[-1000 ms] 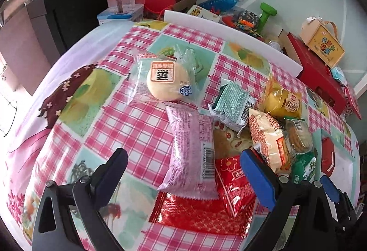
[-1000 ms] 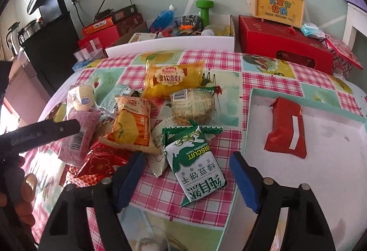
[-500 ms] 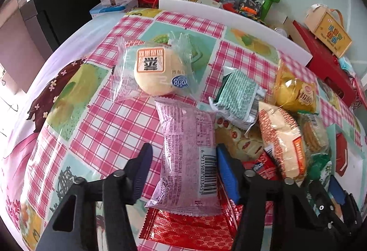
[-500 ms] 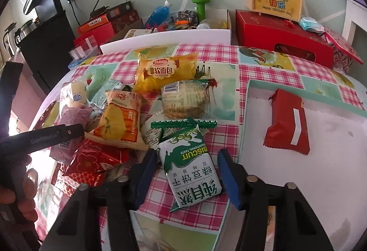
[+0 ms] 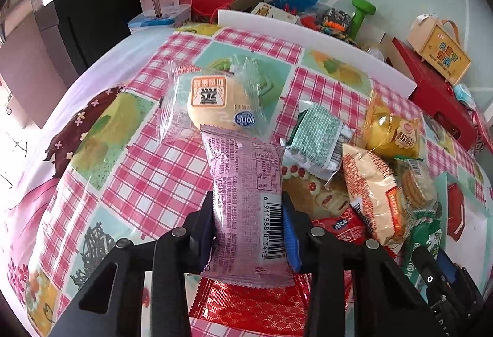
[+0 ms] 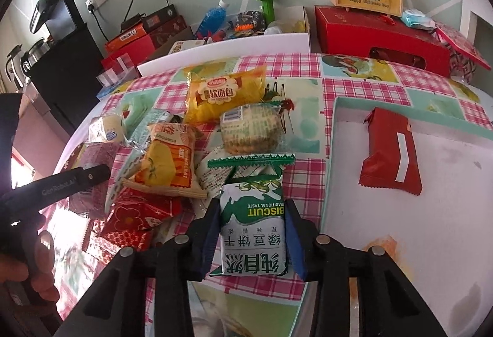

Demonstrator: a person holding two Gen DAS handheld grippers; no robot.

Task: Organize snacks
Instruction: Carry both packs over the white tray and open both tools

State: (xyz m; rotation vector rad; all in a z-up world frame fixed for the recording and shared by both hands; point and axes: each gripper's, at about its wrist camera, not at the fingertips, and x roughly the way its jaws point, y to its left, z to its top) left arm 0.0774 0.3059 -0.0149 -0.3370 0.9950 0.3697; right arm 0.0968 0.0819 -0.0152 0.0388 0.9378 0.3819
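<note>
While left tongs (image 5: 248,224) pinch a crinkly purple packet (image 5: 246,201), right tongs (image 6: 254,240) clamp a glossy biscuit pouch (image 6: 252,229).

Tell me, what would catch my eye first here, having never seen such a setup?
Probably the two snacks being pinched at once: the left hand-held gripper is shut on a purple packet, the right hand-held gripper on a green biscuit packet. Between them a colourful snack pile crowds the checked tablecloth, while a lone red packet lies in the tray at right.

Glossy plastic pink wrapper (image 5: 249,207); shiny checked oilcloth tablecloth (image 5: 148,173).
</note>
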